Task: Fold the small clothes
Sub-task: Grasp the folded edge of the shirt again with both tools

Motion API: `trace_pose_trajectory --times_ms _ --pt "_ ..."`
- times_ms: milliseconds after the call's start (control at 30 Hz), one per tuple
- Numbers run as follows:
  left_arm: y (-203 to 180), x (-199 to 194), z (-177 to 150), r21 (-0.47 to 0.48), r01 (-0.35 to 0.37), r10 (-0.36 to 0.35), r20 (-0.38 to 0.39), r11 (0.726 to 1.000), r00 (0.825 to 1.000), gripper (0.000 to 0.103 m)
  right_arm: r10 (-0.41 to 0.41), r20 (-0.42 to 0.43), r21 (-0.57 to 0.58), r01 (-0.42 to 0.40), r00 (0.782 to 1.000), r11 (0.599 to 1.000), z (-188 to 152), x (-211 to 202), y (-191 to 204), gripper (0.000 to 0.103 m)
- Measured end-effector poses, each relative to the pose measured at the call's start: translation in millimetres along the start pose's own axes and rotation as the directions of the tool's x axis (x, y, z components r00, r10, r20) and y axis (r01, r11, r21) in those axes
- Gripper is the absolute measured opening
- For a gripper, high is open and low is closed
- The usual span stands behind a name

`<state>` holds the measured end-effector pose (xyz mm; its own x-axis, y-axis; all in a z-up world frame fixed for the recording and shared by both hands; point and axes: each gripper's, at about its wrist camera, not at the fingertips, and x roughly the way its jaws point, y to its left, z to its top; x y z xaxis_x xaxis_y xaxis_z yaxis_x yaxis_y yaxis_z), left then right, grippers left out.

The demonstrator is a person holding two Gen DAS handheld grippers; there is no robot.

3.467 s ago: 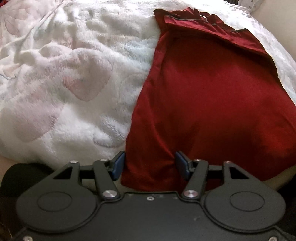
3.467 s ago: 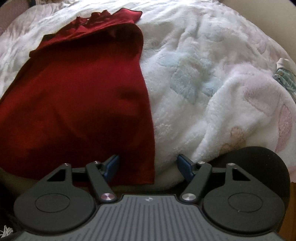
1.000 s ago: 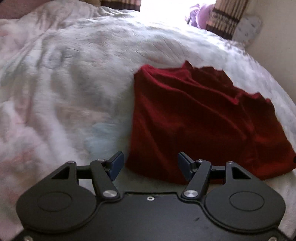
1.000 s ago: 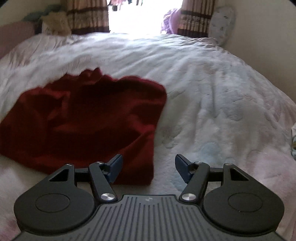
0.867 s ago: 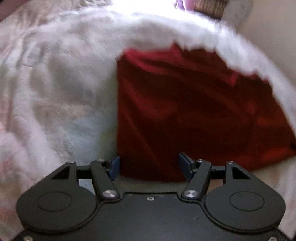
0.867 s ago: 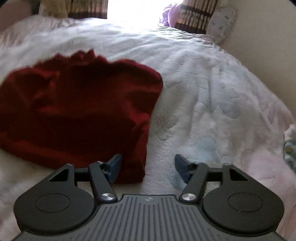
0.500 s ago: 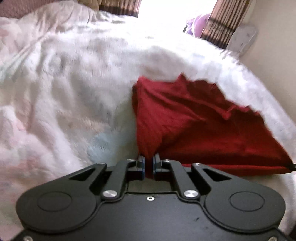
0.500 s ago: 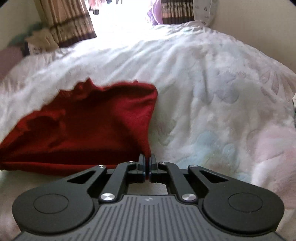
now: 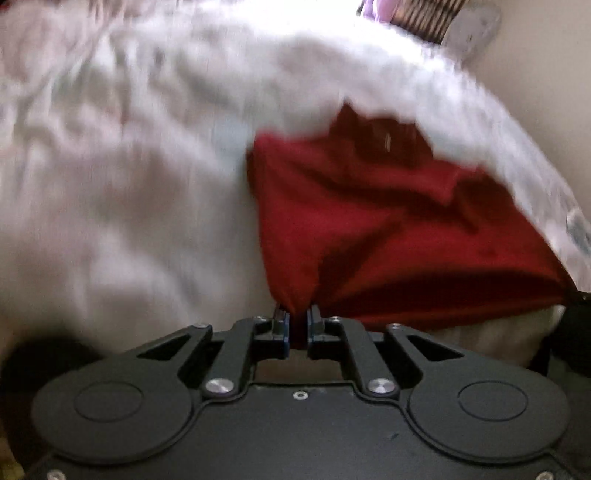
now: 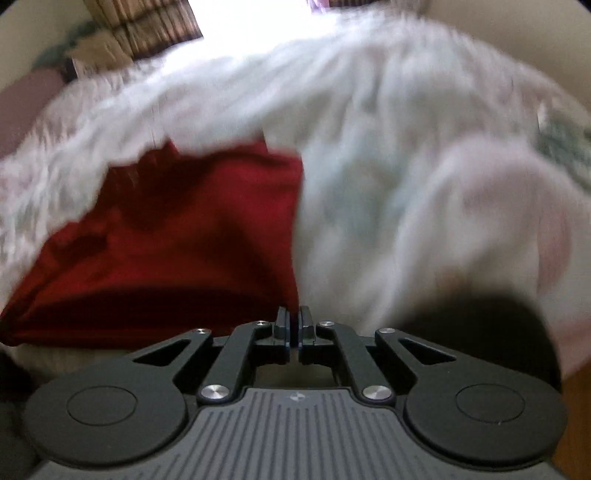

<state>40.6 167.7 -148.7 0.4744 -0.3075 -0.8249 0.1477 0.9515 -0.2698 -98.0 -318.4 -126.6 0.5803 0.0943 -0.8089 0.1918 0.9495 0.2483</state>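
Pinching now where both stood spread a second ago, my left tongs and right tongs each grip a near corner of the red garment on the bed, lifting it for another fold.

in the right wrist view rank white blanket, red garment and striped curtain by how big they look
1. white blanket
2. red garment, pinched by the right gripper
3. striped curtain; it is far off, so only apparent size counts.
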Motion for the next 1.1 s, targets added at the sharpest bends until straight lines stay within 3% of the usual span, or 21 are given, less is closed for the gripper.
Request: trace_pose_trajectory --times_ms 133,200,300,367,467,633,800,867,933,1033,1100 --pt "6 13 -13 0.019 -0.02 0.021 -0.078 1.0 0.997 0.02 -0.113 -0.036 -0.03 0.112 0.993 0.993 -9 6 5 0.013" --pt "11 2 -6 0.033 -0.034 0.036 -0.043 0.999 0.998 0.033 -0.144 0.011 -0.02 0.144 0.99 0.989 -1 -2 3 0.028" --pt "15 -19 11 0.027 -0.056 0.054 0.052 0.998 0.997 0.043 -0.148 0.106 0.009 0.148 0.983 0.989 17 -15 4 0.032" --pt "18 -23 27 0.008 -0.066 0.064 0.114 0.998 0.991 0.047 -0.132 0.161 0.013 0.132 0.978 0.991 33 -16 6 0.04" --pt "20 -9 59 -0.013 -0.067 0.069 0.161 0.998 0.984 0.048 -0.123 0.196 0.004 0.124 0.973 0.992 58 2 8 0.043" --pt "14 31 100 -0.071 -0.011 0.025 0.19 0.997 0.981 0.048 -0.116 0.212 -0.027 0.125 0.97 0.992 91 51 19 0.045" --pt "4 69 131 -0.052 -0.072 0.08 0.175 0.996 0.981 0.048 -0.111 0.184 -0.098 0.13 0.977 0.987 114 89 32 0.046" --pt "5 84 138 -0.044 -0.077 0.084 0.181 0.996 0.98 0.048 -0.066 0.16 -0.093 0.081 0.985 0.992 121 102 31 0.046" --pt "11 101 142 -0.064 -0.062 0.071 0.165 0.996 0.984 0.048 -0.033 0.133 -0.071 0.042 0.991 0.997 125 113 28 0.046" --pt "17 119 145 -0.084 -0.113 0.125 0.148 0.99 0.981 0.038 -0.026 0.106 -0.047 0.031 0.994 0.998 125 125 20 0.046" --pt "17 120 144 -0.071 -0.105 0.115 0.153 0.992 0.981 0.008 -0.03 0.107 -0.049 0.035 0.994 0.998 123 127 18 0.044"
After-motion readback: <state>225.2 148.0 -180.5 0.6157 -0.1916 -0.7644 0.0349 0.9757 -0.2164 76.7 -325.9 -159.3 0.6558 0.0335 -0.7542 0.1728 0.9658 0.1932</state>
